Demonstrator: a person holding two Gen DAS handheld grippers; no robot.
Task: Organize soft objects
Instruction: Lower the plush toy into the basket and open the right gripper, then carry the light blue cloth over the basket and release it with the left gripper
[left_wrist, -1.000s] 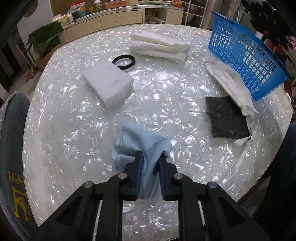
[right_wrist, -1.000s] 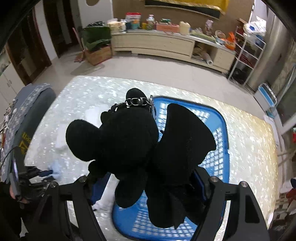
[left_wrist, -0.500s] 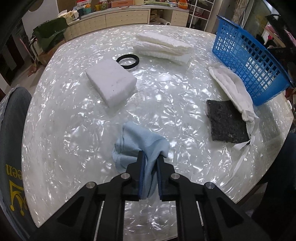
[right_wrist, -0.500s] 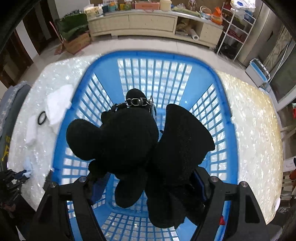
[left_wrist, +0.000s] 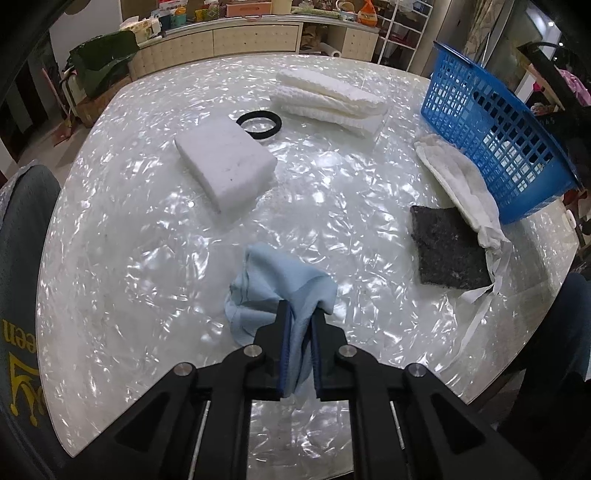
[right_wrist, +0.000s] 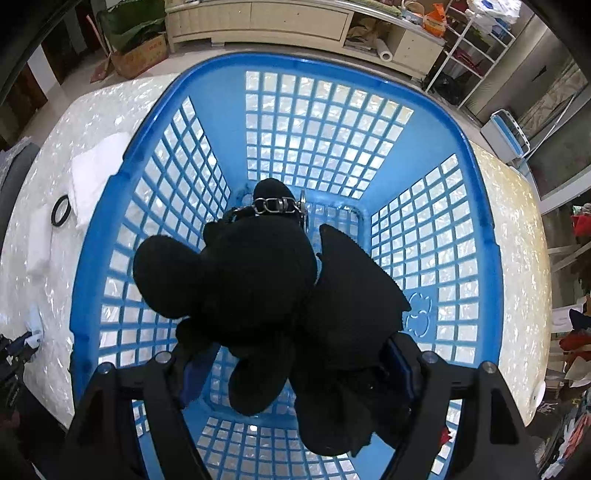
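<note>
- On the pearly white table (left_wrist: 147, 229), in the left wrist view, the left gripper (left_wrist: 299, 332) has its fingers clamped on a light blue cloth (left_wrist: 280, 288), which bunches up ahead of the tips and rests on the tabletop.
- Beyond the cloth lies a white foam block (left_wrist: 225, 166), with a black ring (left_wrist: 258, 125) touching its far corner.
- A folded white towel (left_wrist: 328, 98) sits further back, near the table's far edge.
- To the right, a dark scouring pad (left_wrist: 447, 251) lies flat, and a white drawstring bag (left_wrist: 458, 184) overlaps its right edge and lies against the blue basket (left_wrist: 495, 136).
- Over the blue basket (right_wrist: 476, 206), in the right wrist view, the right gripper (right_wrist: 291, 362) has its fingers clamped on a black plush toy (right_wrist: 258, 280), held inside the basket's opening above its grid floor.
- A metal chain (right_wrist: 277, 205) crosses the far end of the toy.
- Left of the basket, on the table (right_wrist: 96, 107), the folded white towel (right_wrist: 96, 170) and black ring (right_wrist: 61, 215) are visible, and the left gripper (right_wrist: 22, 345) with the blue cloth (right_wrist: 35, 326) shows at the frame's left edge.
</note>
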